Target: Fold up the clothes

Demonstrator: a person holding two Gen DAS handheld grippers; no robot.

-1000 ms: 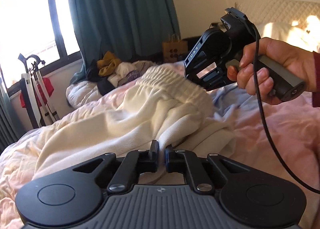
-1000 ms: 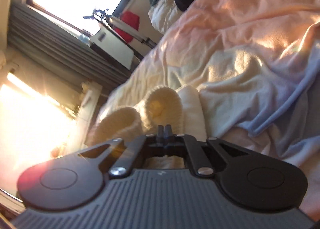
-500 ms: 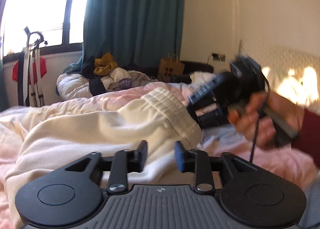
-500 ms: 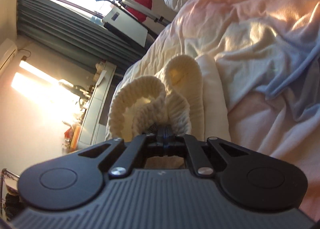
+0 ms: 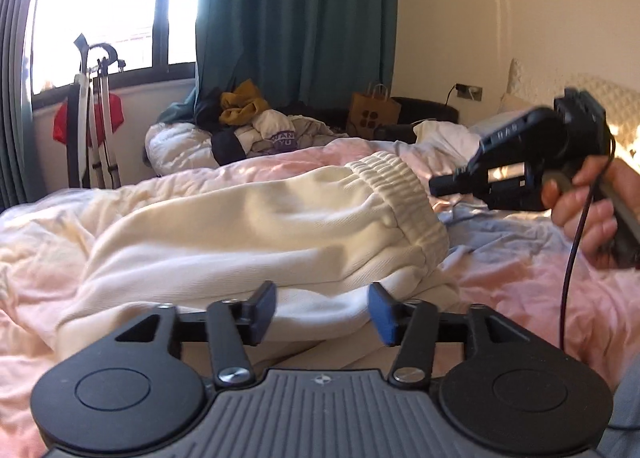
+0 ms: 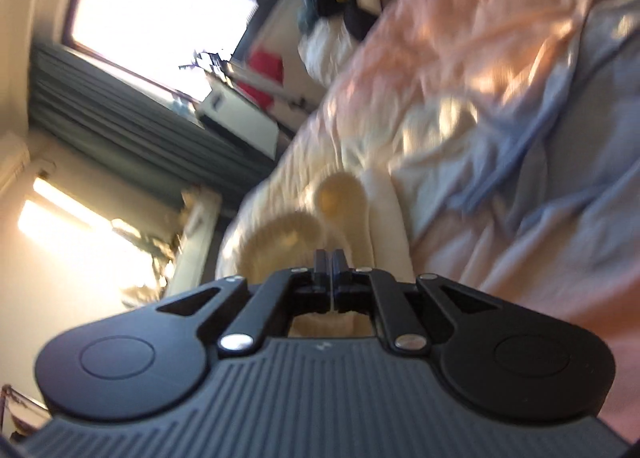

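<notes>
Left wrist view. Cream fleece sweatpants with a ribbed elastic waistband point(image 5: 248, 234) lie across the pink quilted bedcover point(image 5: 532, 298), long axis running from about 9 o'clock to 2 o'clock, waistband at the 2 o'clock end. Left gripper point(image 5: 322, 308): jaws opening, blue pads spread apart, cream cloth lying behind and beneath the gap but not pressed by either pad. Right gripper point(image 5: 440, 184), carried in a person's hand point(image 5: 588, 202), sits at 3 o'clock, its tip just beside the waistband and apparently clear of it. It is the nearer tool to that end; the left is nearer the leg fabric.

Right wrist view, blurred. Right gripper point(image 6: 332, 258): fingers pressed together but for a hairline slit, nothing visibly pinched. The waistband's loops point(image 6: 320, 210) lie straight ahead at 12 o'clock, just beyond the fingertips. A pale blue sheet point(image 6: 560, 146) spreads at 2 o'clock.

Judgement: the next grasp likely turns on the waistband end.
</notes>
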